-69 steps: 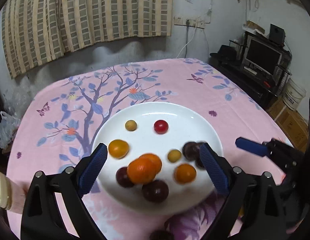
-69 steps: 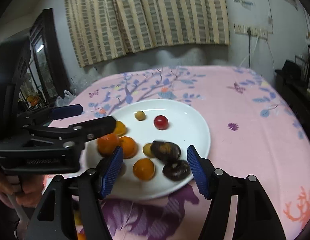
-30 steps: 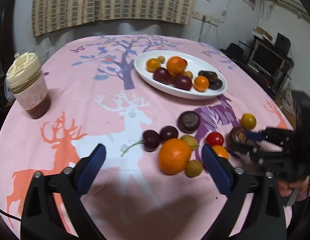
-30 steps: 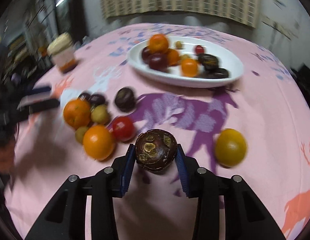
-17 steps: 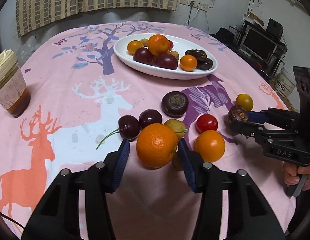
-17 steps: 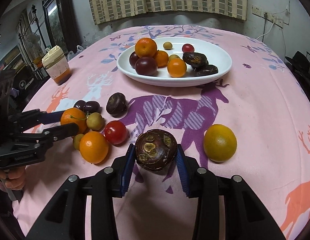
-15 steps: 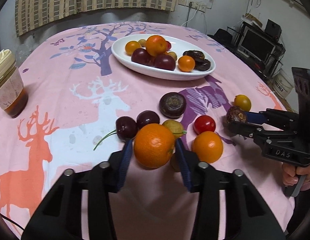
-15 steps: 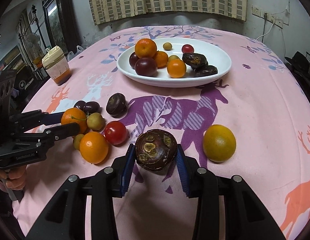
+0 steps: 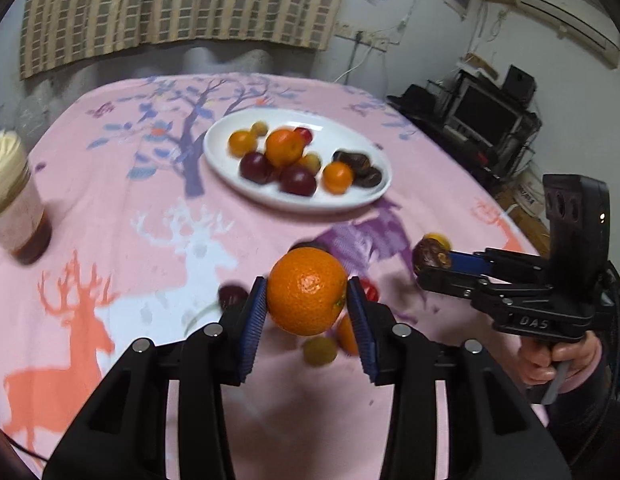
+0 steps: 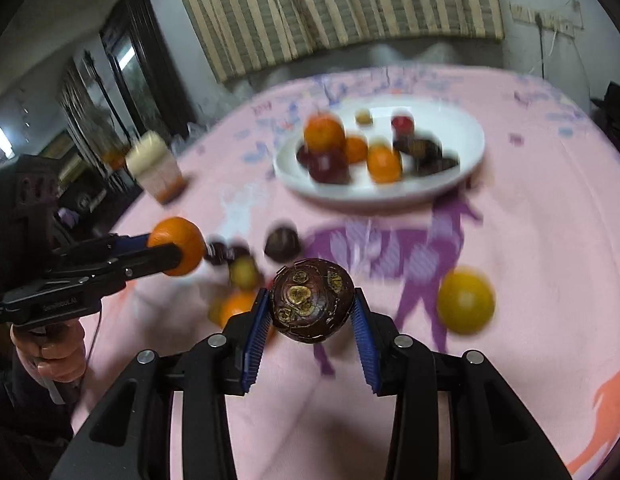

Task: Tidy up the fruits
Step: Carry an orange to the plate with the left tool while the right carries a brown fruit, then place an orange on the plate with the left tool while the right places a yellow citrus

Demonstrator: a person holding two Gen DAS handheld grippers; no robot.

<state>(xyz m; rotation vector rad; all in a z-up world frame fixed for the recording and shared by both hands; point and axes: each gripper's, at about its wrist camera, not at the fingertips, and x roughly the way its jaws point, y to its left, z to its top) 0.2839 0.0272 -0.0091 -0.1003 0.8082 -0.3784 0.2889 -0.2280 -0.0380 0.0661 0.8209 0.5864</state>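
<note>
My left gripper (image 9: pixel 306 294) is shut on a big orange (image 9: pixel 306 288), held clear above the pink cloth. My right gripper (image 10: pixel 312 306) is shut on a dark purple round fruit (image 10: pixel 311 298) with yellowish scars, also off the table. Each view shows the other gripper from the side: the right gripper (image 9: pixel 431 260) at the right, the left gripper (image 10: pixel 178 248) at the left with its orange (image 10: pixel 174 240). Beyond them a white oval plate (image 9: pixel 230 160) (image 10: pixel 461 136) holds several oranges, plums and dark fruits. Loose fruits lie under the grippers, partly hidden.
A lidded jar (image 9: pixel 12 196) (image 10: pixel 154 168) stands at the table's left. On the cloth lie a yellow-orange fruit (image 10: pixel 465 299), a dark fruit (image 10: pixel 282 245) and a red tomato (image 9: pixel 370 290). A person's hands grip both handles. Shelves with a monitor (image 9: pixel 481 116) are at the right.
The left gripper's jaws closed on the big orange and lifted it off the cloth. The right gripper rose too, keeping its hold on the dark fruit; the plate now appears farther up.
</note>
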